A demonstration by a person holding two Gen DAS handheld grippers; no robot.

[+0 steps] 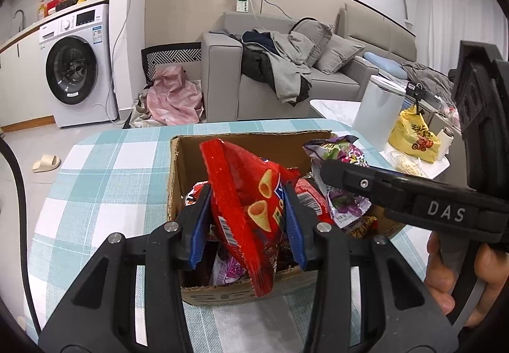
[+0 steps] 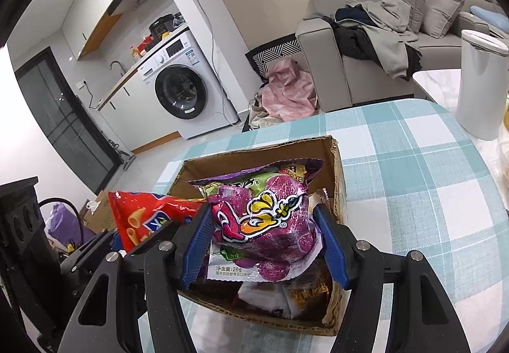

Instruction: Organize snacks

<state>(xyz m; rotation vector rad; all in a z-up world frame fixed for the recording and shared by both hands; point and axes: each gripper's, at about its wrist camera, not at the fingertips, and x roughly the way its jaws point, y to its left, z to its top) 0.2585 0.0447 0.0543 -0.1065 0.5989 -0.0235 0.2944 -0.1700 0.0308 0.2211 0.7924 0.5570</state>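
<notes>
Checked tablecloth (image 1: pixel 105 168), one box (image 1: pixel 178 162), two hand-held grippers gripping bags

A washing machine (image 1: pixel 74 66) stands under the kitchen worktop. Clothes (image 1: pixel 280 63) lie heaped on the grey sofa (image 1: pixel 343 79). A white bin (image 1: pixel 377 112) stands nearby.

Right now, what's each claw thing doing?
Left gripper: closed on the red snack bag.
Right gripper: closed on the purple snack bag.
</notes>
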